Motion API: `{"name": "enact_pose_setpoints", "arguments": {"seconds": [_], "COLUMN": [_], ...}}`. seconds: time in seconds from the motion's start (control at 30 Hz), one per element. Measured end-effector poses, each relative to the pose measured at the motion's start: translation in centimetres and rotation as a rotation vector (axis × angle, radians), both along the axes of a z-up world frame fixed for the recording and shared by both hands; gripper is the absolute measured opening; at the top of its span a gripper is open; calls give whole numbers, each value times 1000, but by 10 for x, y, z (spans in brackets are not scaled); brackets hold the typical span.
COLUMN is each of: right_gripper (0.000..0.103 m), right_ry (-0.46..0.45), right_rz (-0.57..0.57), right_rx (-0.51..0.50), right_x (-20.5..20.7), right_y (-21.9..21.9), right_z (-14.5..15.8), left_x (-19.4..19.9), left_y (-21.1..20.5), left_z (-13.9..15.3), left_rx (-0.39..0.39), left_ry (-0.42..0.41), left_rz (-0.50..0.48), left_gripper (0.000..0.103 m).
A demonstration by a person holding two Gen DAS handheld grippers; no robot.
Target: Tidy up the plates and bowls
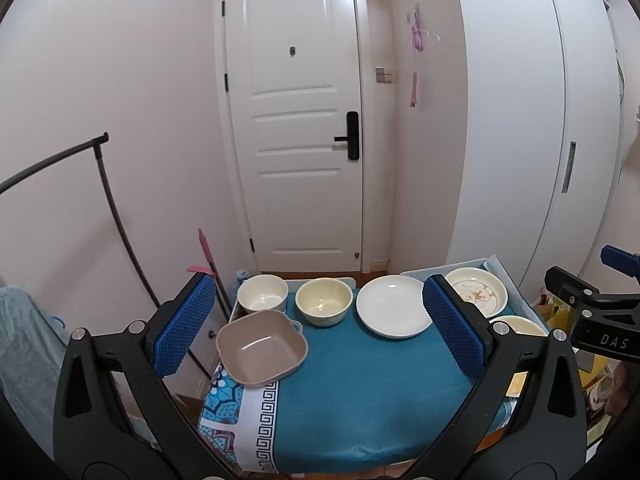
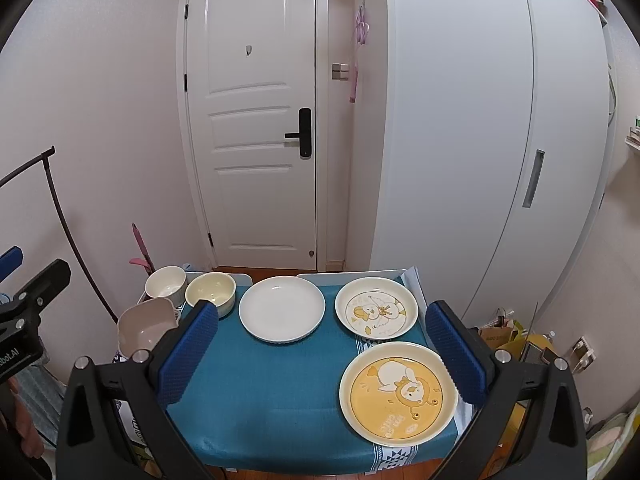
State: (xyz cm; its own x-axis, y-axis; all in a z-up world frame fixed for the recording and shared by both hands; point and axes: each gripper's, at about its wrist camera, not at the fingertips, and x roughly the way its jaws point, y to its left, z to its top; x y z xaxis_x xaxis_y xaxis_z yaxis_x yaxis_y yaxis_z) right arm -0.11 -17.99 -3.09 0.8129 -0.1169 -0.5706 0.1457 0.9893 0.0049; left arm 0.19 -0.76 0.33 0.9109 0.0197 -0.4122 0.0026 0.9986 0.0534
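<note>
White door (image 1: pixel 298 120) and wardrobe (image 1: pixel 520 120) sit behind your small table (image 1: pixel 360 380), which has a teal cloth over it.

Left wrist view: your left tongs (image 1: pixel 316 328) are spread wide with nothing between the blue pads, held above the table's near half. You get three bowls here: a white round bowl (image 1: pixel 262 293) at the far left corner, a cream bowl (image 1: pixel 323 301) just beside it, and a pinkish square bowl (image 1: pixel 262 352) with side handles nearer you on the left edge. Plates: a plain white plate (image 1: pixel 394 306) in the middle back, a duck-print plate (image 1: pixel 478 292) at the far right, partly behind the right pad. A third plate is only a sliver of rim behind that finger. Your right tongs show as a black frame with a blue tip at the right edge.

Right wrist view: right tongs (image 2: pixel 324 344) are also wide apart and hold nothing, above the near right of the table. This view gives you the yellow cartoon plate (image 2: pixel 399 392) in full, near right, in front of the duck-print plate (image 2: pixel 376 308). The plain white plate (image 2: pixel 282 307) is clear; the cream bowl (image 2: pixel 211 292) and square bowl (image 2: pixel 146 322) are partly cut by the left pad, and the white round bowl (image 2: pixel 165 281) is behind them.

Count: three bowls on the left, three plates centre to right, all separate, none stacked.
</note>
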Motion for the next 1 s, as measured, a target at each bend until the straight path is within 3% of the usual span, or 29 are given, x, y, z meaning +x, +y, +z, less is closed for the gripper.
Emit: {"name": "enact_pose_setpoints", "arguments": {"seconds": [1.0], "right_gripper": [103], "right_ry": [6], "right_rz": [10], "right_rx": [-8], "right_x": [6], "right_y": [3], "right_z": [-2], "left_x": [4], "left_y": [2], "left_z": [0], "left_rx": [-1], "left_ry": [0], "left_rz": [4], "left_gripper": [103]}}
